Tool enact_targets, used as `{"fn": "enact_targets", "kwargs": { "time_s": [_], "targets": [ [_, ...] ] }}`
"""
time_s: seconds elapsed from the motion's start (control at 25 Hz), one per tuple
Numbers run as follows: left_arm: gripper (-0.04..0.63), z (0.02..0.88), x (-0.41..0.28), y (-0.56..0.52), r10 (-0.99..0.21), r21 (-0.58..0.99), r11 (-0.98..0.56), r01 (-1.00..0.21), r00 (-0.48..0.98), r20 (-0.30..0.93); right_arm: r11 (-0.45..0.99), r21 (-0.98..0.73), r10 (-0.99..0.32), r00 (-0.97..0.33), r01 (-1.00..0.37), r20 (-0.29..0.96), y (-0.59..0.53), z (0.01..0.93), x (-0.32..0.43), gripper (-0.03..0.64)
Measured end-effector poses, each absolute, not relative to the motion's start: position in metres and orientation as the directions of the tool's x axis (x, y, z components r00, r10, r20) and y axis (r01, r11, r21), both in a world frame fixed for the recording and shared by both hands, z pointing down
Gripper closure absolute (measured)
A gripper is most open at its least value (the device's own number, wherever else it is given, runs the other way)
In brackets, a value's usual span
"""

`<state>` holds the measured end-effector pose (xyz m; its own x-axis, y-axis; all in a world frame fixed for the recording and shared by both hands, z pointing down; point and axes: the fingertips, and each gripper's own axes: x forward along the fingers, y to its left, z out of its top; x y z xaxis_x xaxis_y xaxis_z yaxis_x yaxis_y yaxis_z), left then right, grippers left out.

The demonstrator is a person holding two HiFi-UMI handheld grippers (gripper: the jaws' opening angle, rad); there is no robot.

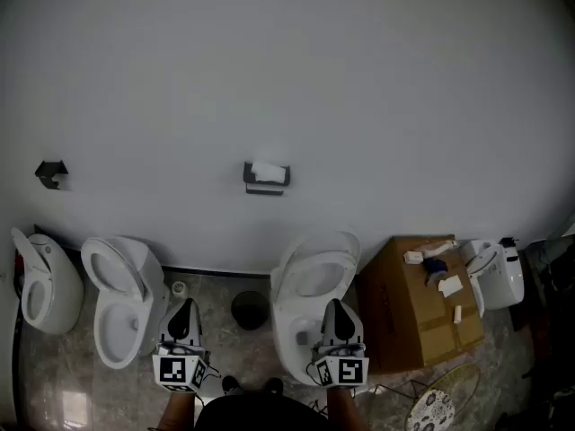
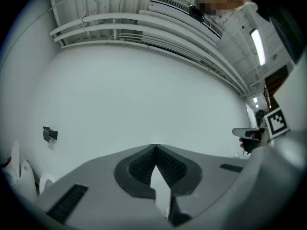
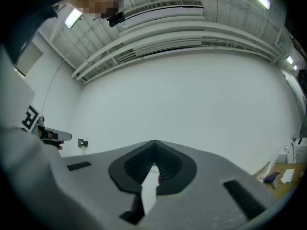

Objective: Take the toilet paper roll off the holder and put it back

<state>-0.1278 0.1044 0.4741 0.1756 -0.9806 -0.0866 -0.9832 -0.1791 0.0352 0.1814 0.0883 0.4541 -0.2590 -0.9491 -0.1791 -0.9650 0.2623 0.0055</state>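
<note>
From the head view, the toilet paper roll (image 1: 268, 169) sits in the wall holder (image 1: 266, 187). Well below the holder, the left gripper (image 1: 184, 308) and the right gripper (image 1: 338, 305) are both closed and empty. Their own views add ceiling pipes (image 2: 144, 30).

No word, brand or number is legible anywhere. The only printed signs are black-and-white square markers (image 1: 177, 371) on the left gripper (image 1: 186, 305) at 7 o'clock and the right gripper (image 1: 336, 303) at 5 o'clock.
</note>
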Motion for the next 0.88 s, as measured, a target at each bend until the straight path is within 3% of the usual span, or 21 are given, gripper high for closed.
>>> {"fn": "enact_targets", "kwargs": {
  "time_s": [0.88],
  "targets": [
    [0.592, 0.494, -0.130, 0.094, -0.981, 0.038, -0.184, -0.982, 0.182, -0.061, 0.263, 0.003, -0.956, -0.261, -0.965, -0.132, 0.074, 0.476, 0.186, 0.614]
  ]
}}
